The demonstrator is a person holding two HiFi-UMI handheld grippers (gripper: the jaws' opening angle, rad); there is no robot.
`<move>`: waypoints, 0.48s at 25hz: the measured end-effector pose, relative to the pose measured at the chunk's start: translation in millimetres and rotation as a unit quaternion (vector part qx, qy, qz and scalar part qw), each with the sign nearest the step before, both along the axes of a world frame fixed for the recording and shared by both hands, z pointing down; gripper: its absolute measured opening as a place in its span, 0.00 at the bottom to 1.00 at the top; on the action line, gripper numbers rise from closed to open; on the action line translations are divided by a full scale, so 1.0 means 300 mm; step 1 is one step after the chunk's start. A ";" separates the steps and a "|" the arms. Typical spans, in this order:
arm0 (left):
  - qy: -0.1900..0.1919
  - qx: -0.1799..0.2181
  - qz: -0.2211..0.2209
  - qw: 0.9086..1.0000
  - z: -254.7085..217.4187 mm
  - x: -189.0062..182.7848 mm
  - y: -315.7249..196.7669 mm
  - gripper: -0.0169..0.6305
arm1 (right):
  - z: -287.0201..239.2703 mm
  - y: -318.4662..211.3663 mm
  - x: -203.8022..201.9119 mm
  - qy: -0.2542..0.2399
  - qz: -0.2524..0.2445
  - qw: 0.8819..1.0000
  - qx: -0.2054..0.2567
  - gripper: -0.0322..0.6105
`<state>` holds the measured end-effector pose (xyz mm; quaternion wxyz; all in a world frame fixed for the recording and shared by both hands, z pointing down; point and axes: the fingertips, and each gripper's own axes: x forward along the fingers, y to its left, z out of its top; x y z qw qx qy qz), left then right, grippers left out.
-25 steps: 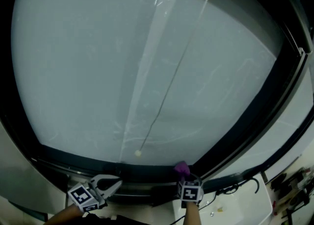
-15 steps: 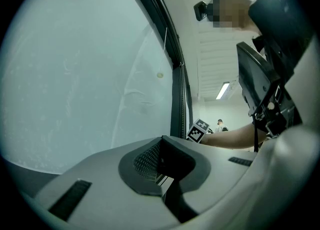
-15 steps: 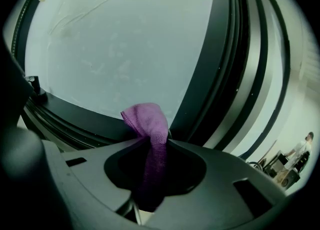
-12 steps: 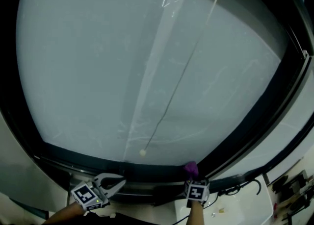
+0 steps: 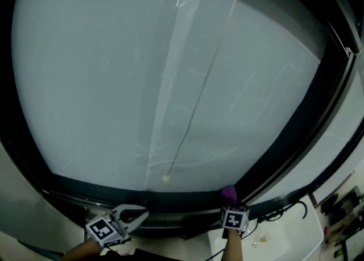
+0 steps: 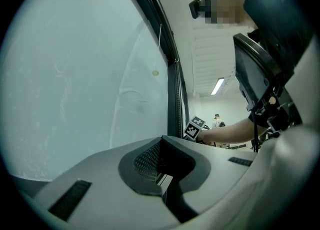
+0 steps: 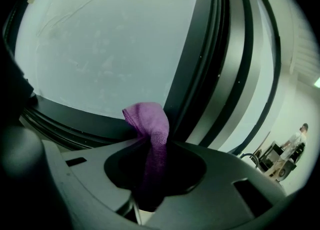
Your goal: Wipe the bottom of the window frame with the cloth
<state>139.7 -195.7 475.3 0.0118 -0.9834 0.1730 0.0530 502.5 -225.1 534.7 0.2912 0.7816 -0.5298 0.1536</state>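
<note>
Pinched between the closed-in jaws of the right gripper [image 5: 230,202]: purple cloth [image 7: 150,124], long axis along the jaws, folded tip pointing up at the window frame [image 5: 170,199] bottom rail, near its right corner. Off to the left by the same rail, left gripper [image 5: 135,214], jaws spread, holding nothing.

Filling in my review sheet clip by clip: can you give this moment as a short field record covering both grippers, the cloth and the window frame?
right gripper: shut on the purple cloth
left gripper: open, nothing between the jaws, low in front of the frame
cloth position: tip up against the bottom window frame, near its right corner; contact not certain
pull cord: hangs in front of the pane, bead end just above the bottom frame
</note>
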 end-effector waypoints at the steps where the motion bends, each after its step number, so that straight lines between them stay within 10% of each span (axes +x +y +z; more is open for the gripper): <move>1: 0.000 0.000 0.002 1.000 0.001 0.000 0.000 0.03 | 0.005 0.007 0.004 -0.002 0.004 1.000 -0.001 0.18; 12: -0.003 0.004 0.015 1.000 0.001 -0.004 0.004 0.03 | 0.028 0.082 -0.009 -0.001 0.007 1.000 -0.015 0.18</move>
